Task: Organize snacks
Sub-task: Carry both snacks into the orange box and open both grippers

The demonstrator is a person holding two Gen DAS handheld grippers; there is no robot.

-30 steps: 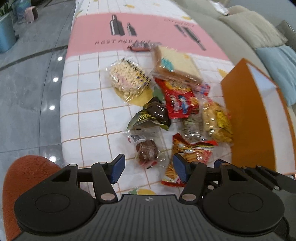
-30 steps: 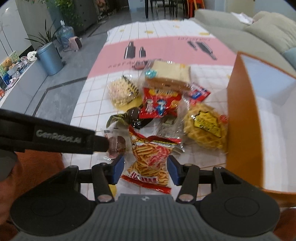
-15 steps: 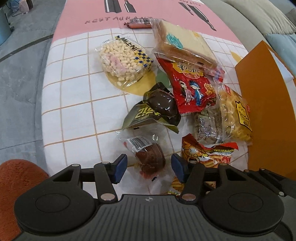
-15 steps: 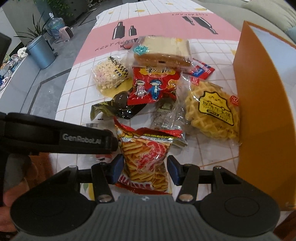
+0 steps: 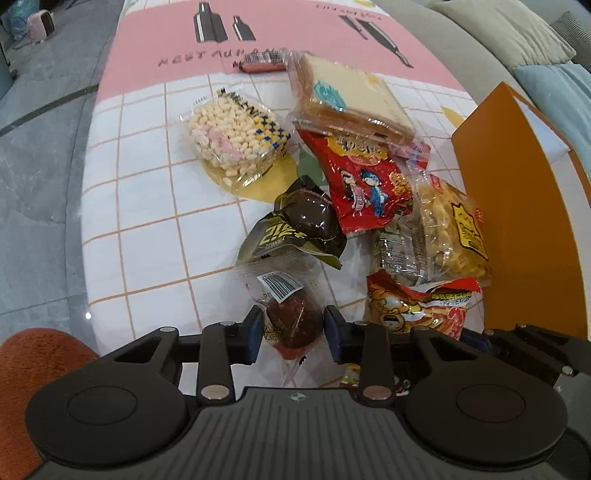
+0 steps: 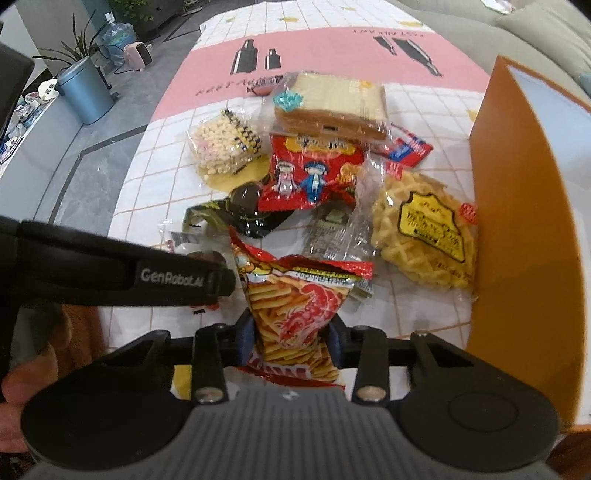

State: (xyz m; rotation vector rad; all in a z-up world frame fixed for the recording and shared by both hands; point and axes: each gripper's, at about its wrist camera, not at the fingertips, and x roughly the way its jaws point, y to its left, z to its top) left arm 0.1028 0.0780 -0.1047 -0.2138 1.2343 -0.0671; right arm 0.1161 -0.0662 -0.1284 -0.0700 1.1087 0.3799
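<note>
Left wrist view shows you a tabletop (image 5: 147, 229) under a white grid cloth with a pink band, grey stone floor to one side, a sofa (image 5: 461, 26) behind and an orange box (image 5: 517, 221) at the right. Your left hand-held gripper (image 5: 293, 332), jaws just closing, clenches a clear-wrapped brown cake (image 5: 291, 321) at the near edge of the snack pile. Your right hand-held gripper (image 6: 291, 338), jaws also just closing, squeezes the red fries bag (image 6: 295, 306) lying beside it.
</note>
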